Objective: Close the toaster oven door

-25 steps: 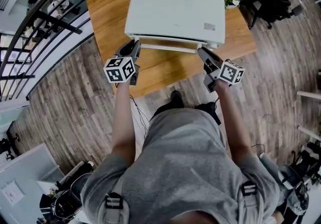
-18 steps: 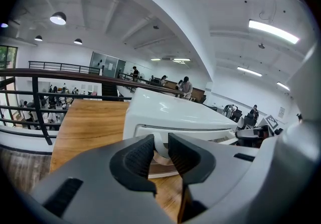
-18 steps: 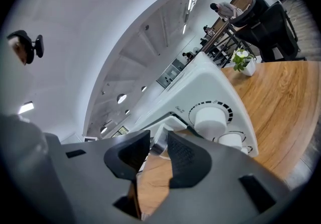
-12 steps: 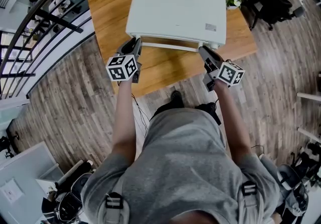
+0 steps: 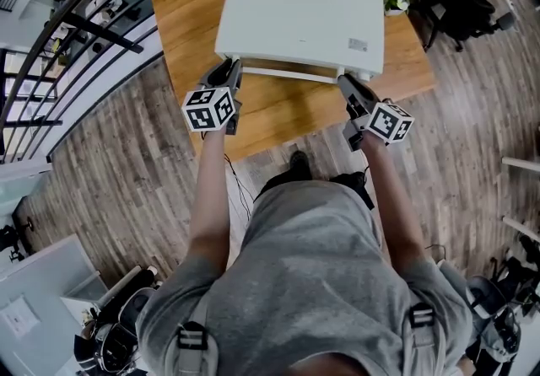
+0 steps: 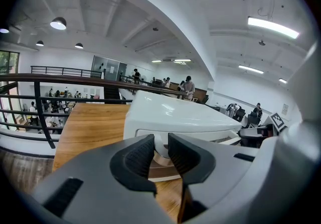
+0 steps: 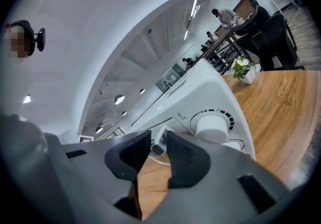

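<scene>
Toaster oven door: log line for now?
door: not fully shut | left gripper: shut on door handle's left end | right gripper: jaws just closing round right end

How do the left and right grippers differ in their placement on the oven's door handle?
The left gripper takes the door handle at its left end, the right gripper at its right end, beside a dial. The right gripper's jaws have just been closing on the handle; the left gripper's jaws clamp it. Both show narrow jaws and face the toaster oven.
</scene>
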Demonstrator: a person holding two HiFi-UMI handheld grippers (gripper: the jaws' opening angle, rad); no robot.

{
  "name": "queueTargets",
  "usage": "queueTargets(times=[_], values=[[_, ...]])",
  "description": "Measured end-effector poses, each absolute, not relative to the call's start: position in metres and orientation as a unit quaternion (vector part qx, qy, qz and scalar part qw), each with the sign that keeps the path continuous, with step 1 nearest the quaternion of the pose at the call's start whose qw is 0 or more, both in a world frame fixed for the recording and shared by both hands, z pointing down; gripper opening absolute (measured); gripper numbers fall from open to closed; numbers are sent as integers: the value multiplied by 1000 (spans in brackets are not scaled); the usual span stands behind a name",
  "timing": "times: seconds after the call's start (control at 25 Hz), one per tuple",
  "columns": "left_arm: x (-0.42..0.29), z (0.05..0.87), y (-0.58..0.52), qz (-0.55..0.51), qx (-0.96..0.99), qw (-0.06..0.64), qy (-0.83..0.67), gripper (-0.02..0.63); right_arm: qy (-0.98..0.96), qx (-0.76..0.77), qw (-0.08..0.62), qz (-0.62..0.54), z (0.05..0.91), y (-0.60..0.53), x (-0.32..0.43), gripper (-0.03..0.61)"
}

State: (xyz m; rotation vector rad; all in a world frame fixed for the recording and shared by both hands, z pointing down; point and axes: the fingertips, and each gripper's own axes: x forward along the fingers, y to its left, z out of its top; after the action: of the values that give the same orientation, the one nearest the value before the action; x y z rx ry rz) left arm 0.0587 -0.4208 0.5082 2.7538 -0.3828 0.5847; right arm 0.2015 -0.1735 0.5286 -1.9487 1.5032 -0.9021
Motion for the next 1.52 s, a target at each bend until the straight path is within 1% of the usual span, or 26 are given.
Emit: queueTargets(times=[0.28,0.44,0.52,0.64,0.8,1.0,1.08,1.24,1.32,1.44,1.52], values=[[58,505,-426,197,960,152,-131,97,559,-719,249,-330,526,-178,201,104],[57,502,-427,199,961,135,-134,98,564,-720,246,-321,520,-180,199,98],[57,502,-426,195,963,128,-139,98,567,-723,237,-316,520,-179,199,86],[55,499,-424,185,965,118,-142,98,574,-726,227,-304,516,-178,200,41],[52,490,-419,165,971,102,-140,98,595,-720,213,-287,509,-177,195,38],[51,483,-406,157,978,76,-117,96,609,-725,178,-269,507,-175,187,30],[48,482,-401,154,979,73,-112,83,617,-727,153,-260,507,-174,183,5],[42,481,-391,145,981,77,-105,42,639,-726,88,-239,511,-171,172,5],[41,481,-384,146,982,73,-95,34,650,-726,42,-223,515,-169,165,5],[40,484,-375,151,982,68,-88,26,667,-720,-49,-186,519,-169,155,5],[39,484,-368,151,982,70,-87,22,676,-712,-86,-167,519,-169,151,5]])
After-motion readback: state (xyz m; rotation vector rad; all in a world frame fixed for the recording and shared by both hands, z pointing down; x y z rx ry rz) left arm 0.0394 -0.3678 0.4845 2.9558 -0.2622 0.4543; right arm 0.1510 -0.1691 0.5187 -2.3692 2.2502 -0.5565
